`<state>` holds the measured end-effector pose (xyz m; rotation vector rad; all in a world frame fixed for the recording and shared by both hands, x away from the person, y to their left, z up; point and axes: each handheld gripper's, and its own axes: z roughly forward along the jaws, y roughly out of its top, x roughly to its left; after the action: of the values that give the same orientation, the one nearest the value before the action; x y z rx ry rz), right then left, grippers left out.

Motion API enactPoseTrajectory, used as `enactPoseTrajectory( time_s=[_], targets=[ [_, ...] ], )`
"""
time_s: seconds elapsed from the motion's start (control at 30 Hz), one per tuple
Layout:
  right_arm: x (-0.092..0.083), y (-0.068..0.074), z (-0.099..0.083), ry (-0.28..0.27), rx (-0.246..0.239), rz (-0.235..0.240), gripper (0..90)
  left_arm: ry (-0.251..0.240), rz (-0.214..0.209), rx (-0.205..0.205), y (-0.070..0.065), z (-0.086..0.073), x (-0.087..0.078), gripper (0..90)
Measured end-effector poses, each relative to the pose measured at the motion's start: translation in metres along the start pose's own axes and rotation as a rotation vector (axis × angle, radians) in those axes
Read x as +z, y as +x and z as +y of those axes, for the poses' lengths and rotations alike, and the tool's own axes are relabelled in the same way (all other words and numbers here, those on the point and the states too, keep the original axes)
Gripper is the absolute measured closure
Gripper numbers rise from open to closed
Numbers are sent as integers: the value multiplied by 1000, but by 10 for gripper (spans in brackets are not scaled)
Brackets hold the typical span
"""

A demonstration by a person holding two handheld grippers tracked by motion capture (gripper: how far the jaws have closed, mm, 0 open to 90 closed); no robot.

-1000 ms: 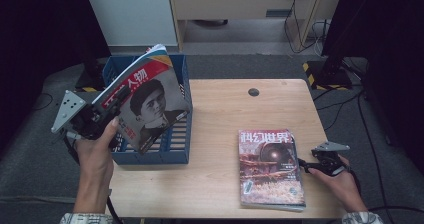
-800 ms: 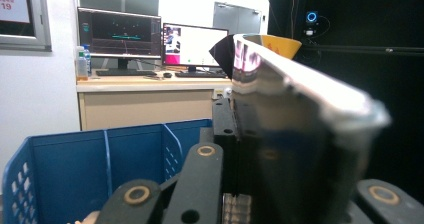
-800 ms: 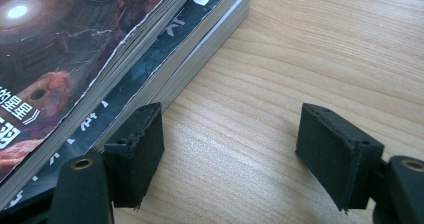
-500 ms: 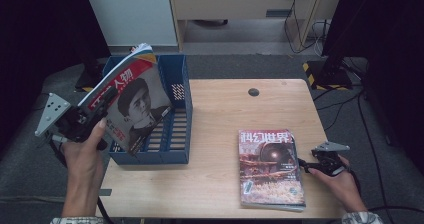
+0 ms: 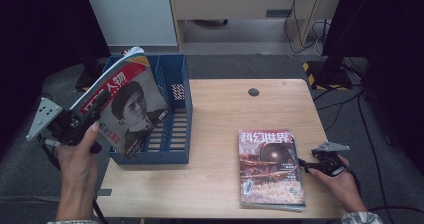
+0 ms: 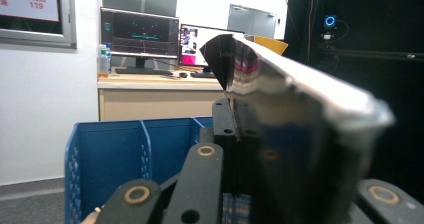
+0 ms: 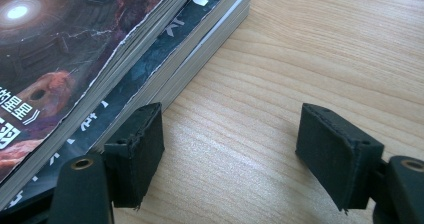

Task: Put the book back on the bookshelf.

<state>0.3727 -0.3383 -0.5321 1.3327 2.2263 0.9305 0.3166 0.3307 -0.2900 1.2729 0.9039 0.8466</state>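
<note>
The red magazine (image 5: 125, 109) is clamped tight in the left gripper (image 5: 82, 118), tilted over the blue file rack (image 5: 172, 134), likely for slotting in. The right gripper (image 7: 230, 154) is parked with jaws apart and empty beside the magazine stack (image 5: 270, 166) on the bench (image 5: 220, 109), probably ready for the next one.

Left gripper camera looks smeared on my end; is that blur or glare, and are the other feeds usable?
Left gripper view: the magazine sits too close, blurred with glare on its cover. Right gripper view: sharp on the wooden table. High view: table evenly lit, surroundings dark.
</note>
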Motion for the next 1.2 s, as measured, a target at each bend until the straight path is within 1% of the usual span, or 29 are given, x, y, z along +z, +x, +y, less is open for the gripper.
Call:
enactPoseTrajectory(
  time_s=[0.37, 0.47, 0.6, 0.77, 0.97, 1.2],
  targets=[
    [0, 0, 0, -2, 0, -1, 271, -8, 16, -1, 7, 3, -11, 867],
    [0, 0, 0, -2, -1, -2, 271, -6, 22, 6, 9, 3, -17, 867],
    [0, 0, 0, -2, -1, -2, 271, -7, 31, 4, 13, 4, -24, 867],
    [0, 0, 0, -2, -1, -2, 272, -10, 44, 4, 17, 4, -29, 867],
    [0, 0, 0, 0, 1, -1, 271, -14, 70, -9, 26, 2, -39, 867],
    [0, 0, 0, 0, 1, -1, 271, -25, 83, -13, 31, 4, -45, 867]
  ],
)
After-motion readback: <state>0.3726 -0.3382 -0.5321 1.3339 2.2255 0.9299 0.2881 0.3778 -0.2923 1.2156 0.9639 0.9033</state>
